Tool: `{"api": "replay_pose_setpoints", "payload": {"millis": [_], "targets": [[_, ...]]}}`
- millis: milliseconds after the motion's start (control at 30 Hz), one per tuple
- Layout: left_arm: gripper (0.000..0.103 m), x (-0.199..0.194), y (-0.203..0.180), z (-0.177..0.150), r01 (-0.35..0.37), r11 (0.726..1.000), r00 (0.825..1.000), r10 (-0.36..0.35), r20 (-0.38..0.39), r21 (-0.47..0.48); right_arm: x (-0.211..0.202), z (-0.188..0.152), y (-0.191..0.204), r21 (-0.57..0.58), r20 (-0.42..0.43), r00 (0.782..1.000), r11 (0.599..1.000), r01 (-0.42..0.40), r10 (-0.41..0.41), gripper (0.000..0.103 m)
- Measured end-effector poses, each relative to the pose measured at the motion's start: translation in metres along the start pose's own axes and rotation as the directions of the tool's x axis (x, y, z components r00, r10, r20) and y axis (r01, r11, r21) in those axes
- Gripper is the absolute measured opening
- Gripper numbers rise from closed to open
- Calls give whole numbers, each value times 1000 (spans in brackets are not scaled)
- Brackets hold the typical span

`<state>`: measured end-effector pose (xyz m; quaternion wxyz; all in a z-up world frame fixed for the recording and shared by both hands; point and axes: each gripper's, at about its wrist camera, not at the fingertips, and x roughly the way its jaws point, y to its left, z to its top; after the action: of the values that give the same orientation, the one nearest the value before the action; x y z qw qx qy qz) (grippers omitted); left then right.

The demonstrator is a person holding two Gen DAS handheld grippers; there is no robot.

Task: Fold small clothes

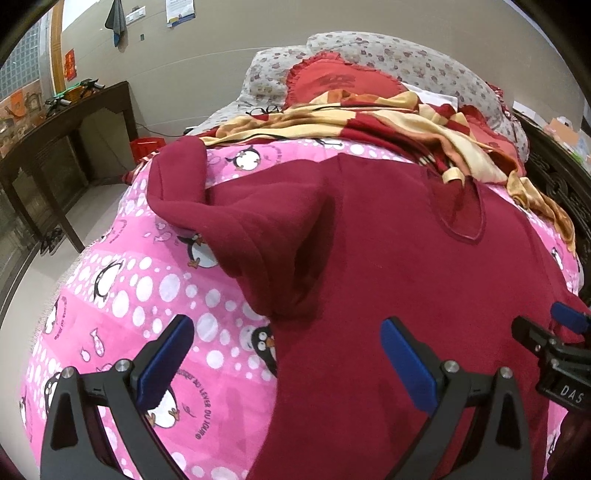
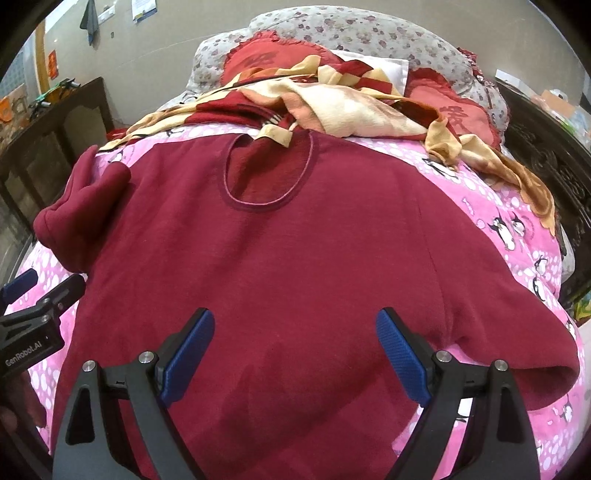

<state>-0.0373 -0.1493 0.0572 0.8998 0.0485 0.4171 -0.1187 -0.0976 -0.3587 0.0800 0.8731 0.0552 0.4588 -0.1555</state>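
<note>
A dark red long-sleeved sweater (image 2: 295, 251) lies face up on a pink penguin-print bedspread (image 1: 129, 295), its round neckline (image 2: 266, 173) toward the pillows. Its left sleeve (image 1: 236, 214) is bunched and folded up beside the body. The right sleeve (image 2: 554, 339) lies along the body's side. My left gripper (image 1: 288, 332) is open and empty above the sweater's lower left edge. My right gripper (image 2: 295, 325) is open and empty above the sweater's lower middle. Each gripper shows at the edge of the other's view.
A red and cream checked blanket (image 2: 332, 96) lies crumpled beyond the neckline, with red cushions (image 1: 332, 81) and a floral quilt (image 2: 351, 29) behind. A dark wooden table (image 1: 55, 147) stands left of the bed. A dark carved bed frame (image 2: 546, 155) runs along the right.
</note>
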Motion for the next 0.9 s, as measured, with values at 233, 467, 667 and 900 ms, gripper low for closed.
{"api": "replay_pose_setpoints", "payload": {"millis": [233,467,667,900], "targets": [[102,4,13,5,-14,1000,1000,14,-4,-23,9,1,8,-16,-15,1000,1000,-5,5,102],[103,10,22,7,-24,999,1000,23,-14,-42,16,1,16,-25,-25,1000,1000,-14,13,102],[103,14,29,10,-31,998,999,30,-21,-46,24,1,23,-44,-36,999,999,-14,13,101],[103,22,73,32,-36,989,999,35,-9,-141,29,-2,26,-47,-50,999,999,-20,18,101]]}}
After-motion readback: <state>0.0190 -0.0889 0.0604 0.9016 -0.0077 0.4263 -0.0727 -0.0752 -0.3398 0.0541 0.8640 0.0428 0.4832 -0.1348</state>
